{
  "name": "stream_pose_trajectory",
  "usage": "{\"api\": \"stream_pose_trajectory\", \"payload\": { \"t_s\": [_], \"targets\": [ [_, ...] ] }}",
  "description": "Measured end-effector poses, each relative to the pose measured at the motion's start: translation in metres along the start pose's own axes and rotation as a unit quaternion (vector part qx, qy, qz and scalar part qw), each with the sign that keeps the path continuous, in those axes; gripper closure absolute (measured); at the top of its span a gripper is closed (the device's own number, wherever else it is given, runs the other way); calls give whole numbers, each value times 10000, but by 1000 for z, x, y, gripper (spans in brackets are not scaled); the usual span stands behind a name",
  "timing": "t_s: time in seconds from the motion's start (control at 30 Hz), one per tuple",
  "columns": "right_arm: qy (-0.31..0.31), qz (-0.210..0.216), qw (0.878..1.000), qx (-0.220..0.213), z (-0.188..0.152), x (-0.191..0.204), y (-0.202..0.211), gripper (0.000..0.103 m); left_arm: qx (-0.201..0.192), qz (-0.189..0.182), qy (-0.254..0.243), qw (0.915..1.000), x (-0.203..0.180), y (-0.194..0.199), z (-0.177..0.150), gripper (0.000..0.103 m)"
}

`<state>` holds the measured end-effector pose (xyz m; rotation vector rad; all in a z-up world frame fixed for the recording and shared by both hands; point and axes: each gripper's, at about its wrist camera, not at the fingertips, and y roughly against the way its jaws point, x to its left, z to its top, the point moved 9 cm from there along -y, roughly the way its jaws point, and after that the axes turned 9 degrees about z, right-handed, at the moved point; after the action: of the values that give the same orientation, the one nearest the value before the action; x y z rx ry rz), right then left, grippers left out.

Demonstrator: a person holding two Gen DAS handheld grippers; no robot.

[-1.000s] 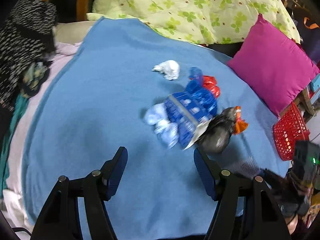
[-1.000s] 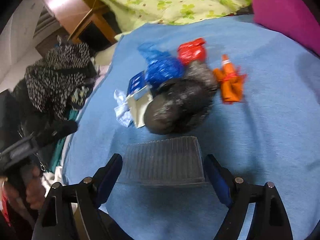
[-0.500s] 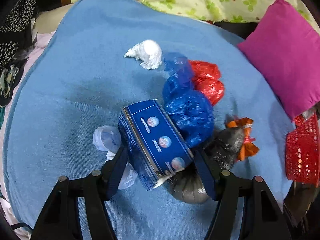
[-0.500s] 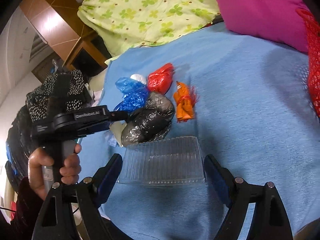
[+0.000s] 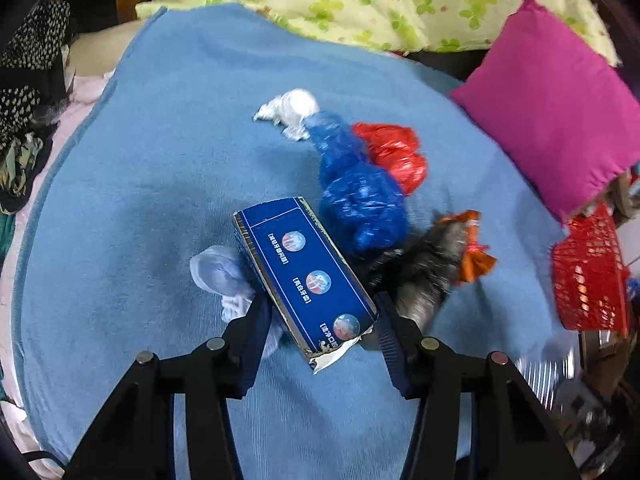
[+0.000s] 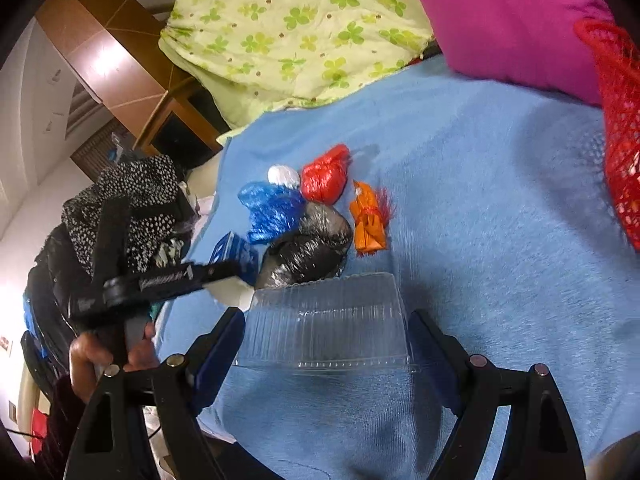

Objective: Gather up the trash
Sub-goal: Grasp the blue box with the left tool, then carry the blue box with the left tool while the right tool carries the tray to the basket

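Left tongs point(image 5: 320, 320) now closing around the blue box point(image 5: 306, 276), not gripping.

Trash on the blue blanket point(image 5: 152, 184). Blue box point(image 5: 308, 276): long, lying flat and askew, torn near end, between the closing jaws of the left hand-held gripper point(image 5: 320, 322). White wad point(image 5: 226, 280) touching its left side. Blue bag point(image 5: 356, 196), red bag point(image 5: 394, 152), black bag point(image 5: 424, 276), orange wrapper point(image 5: 474, 254) and white ball point(image 5: 290, 110) clustered beyond. Clear ribbed clamshell tray point(image 6: 326, 320) clamped in the right hand-held gripper point(image 6: 326, 342).
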<state>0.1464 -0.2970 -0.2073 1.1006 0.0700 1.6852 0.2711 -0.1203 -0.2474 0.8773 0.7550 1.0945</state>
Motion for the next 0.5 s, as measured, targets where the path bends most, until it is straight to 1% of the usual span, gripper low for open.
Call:
{"api": "stream_pose_trajectory", "payload": {
  "t_s": [0.13,0.23,0.33,0.37,0.5],
  "targets": [
    [20,43,9997,-246,11,6,23,17,-426,-291,-251,9984,-13,42,-1,49],
    [23,83,9986,-521,22,12,47,17,-698,-495,-383,9956,-25,72,8,49],
    [29,96,9964,-841,33,14,78,17,-991,-688,-596,9909,-43,105,10,49],
    [31,87,9957,-923,37,14,86,17,-1091,-750,-693,9888,-53,116,10,49],
    [5,-28,9891,-1471,55,6,142,17,-1401,-1057,-1039,9790,-97,152,8,49]
  ]
}}
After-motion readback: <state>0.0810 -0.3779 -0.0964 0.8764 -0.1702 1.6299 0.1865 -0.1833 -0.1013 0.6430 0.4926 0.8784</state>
